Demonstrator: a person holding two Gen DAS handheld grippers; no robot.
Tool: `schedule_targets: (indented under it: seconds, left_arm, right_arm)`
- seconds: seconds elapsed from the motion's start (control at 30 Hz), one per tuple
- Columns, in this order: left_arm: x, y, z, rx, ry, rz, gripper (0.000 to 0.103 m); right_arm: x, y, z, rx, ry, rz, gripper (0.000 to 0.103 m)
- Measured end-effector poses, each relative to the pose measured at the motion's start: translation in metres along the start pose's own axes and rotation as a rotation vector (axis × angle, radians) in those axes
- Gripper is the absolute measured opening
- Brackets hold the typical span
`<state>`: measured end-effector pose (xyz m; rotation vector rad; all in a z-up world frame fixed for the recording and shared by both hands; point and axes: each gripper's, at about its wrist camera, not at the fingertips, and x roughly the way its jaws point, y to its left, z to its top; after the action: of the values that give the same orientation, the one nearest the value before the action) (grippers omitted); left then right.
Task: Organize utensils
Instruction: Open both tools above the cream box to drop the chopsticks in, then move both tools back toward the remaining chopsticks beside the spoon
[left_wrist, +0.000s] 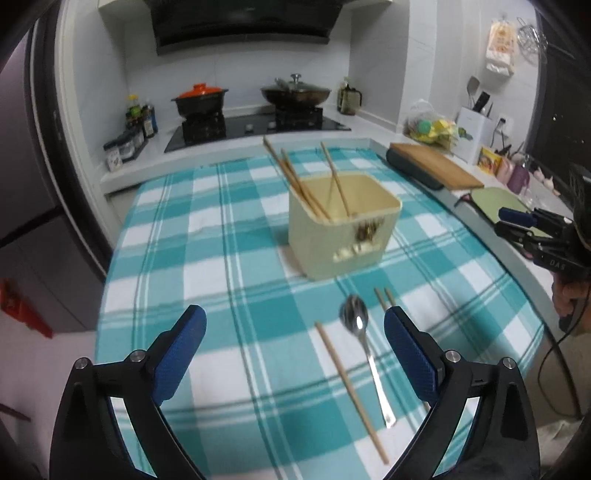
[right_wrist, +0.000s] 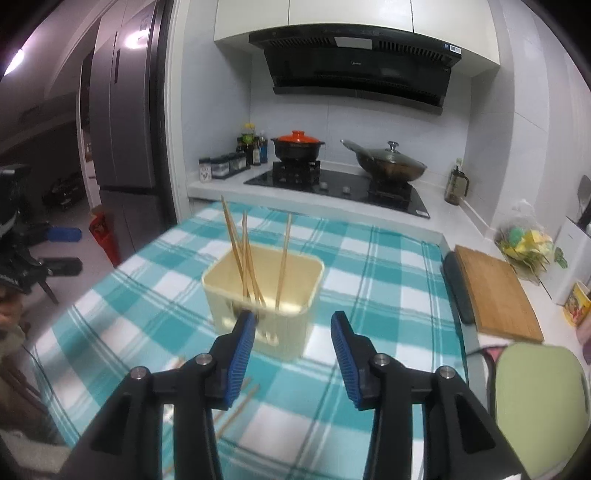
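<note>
Nearest, the left gripper (left_wrist: 295, 332) hangs wide open and empty over a teal checked tablecloth (left_wrist: 221, 258), where a metal spoon (left_wrist: 364, 343) and a loose chopstick (left_wrist: 351, 391) lie between its fingers. The right gripper (right_wrist: 293, 339) is partly open, empty. Beyond stands a cream container (left_wrist: 343, 225) holding upright chopsticks (right_wrist: 251, 258).

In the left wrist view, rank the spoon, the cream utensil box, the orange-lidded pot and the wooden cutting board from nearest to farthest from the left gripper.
1. Spoon, on the cloth between the left gripper fingers, toward the right one.
2. Cream utensil box, mid-table, ahead.
3. Wooden cutting board, on the counter, right.
4. Orange-lidded pot, on the stove, back left.
</note>
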<state>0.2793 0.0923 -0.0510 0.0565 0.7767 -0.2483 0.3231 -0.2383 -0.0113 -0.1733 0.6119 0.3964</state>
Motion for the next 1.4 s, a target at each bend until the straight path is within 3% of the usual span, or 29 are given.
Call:
schedule_targets:
  seconds: [0.1, 0.2, 0.3, 0.4, 0.53, 0.83, 1.4]
  left_arm:
    - [0.01, -0.01, -0.063, -0.091, 0.056, 0.028, 0.097]
    - [0.012, -0.019, -0.107, -0.219, 0.049, -0.025, 0.097]
    - [0.014, -0.028, -0.129, -0.284, 0.031, -0.006, 0.097]
    - [0.016, -0.039, -0.137, -0.274, 0.016, -0.01, 0.097]
    - [0.023, -0.052, -0.143, -0.228, 0.023, 0.054, 0.097]
    - [0.031, -0.064, -0.164, -0.21, 0.068, 0.062, 0.097]
    - [0.037, -0.056, -0.167, -0.235, 0.085, 0.084, 0.097]
  right_arm:
    - [-0.008, 0.013, -0.074, 0.048, 0.07, -0.038, 0.044]
    - [-0.009, 0.028, -0.135, 0.132, 0.126, -0.052, 0.044]
    - [-0.006, 0.041, -0.18, 0.213, 0.156, -0.084, 0.044]
    - [-0.004, 0.045, -0.201, 0.292, 0.187, -0.085, 0.044]
    - [-0.006, 0.053, -0.211, 0.301, 0.216, -0.126, 0.044]
    - [-0.01, 0.063, -0.215, 0.283, 0.237, -0.171, 0.044]
    - [-0.008, 0.072, -0.214, 0.172, 0.253, -0.264, 0.044]
